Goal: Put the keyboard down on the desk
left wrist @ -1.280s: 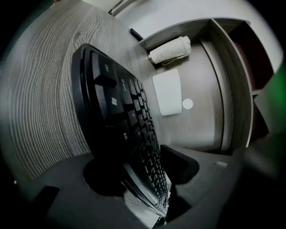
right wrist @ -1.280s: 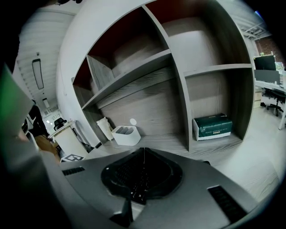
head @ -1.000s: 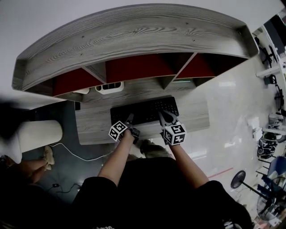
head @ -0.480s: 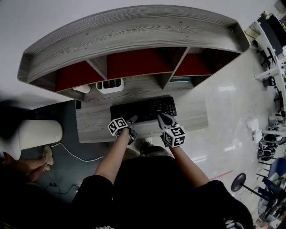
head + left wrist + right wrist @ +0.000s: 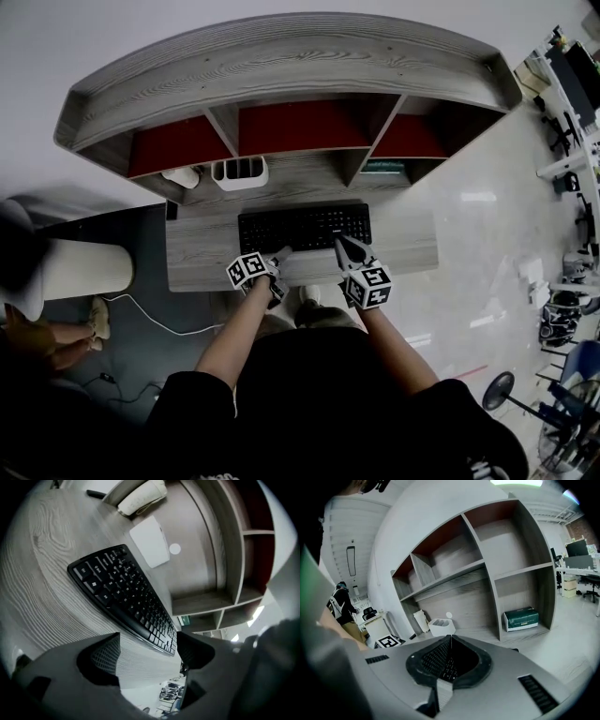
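Observation:
The black keyboard (image 5: 305, 228) lies flat on the grey wood desk (image 5: 403, 239), in front of the shelf unit. My left gripper (image 5: 279, 267) hangs just off the keyboard's front left edge. Its jaws stand wide open in the left gripper view (image 5: 147, 646), with only desk surface between them and the keyboard (image 5: 126, 597) ahead. My right gripper (image 5: 343, 246) points at the keyboard's front right edge. In the right gripper view its tips (image 5: 451, 637) meet, and the keys (image 5: 449, 670) show below through the hollow between the jaws. Nothing is clamped.
A white organizer (image 5: 239, 173) and a white object (image 5: 178, 176) stand at the desk's back left. A green box (image 5: 520, 618) sits in a lower shelf compartment. A flat white pad (image 5: 150, 541) lies behind the keyboard. A cable (image 5: 141, 314) runs across the floor at left.
My left gripper has drawn back off the keyboard's front edge and its jaws have spread. The right gripper has slid back to the front edge. The keyboard stays flat.

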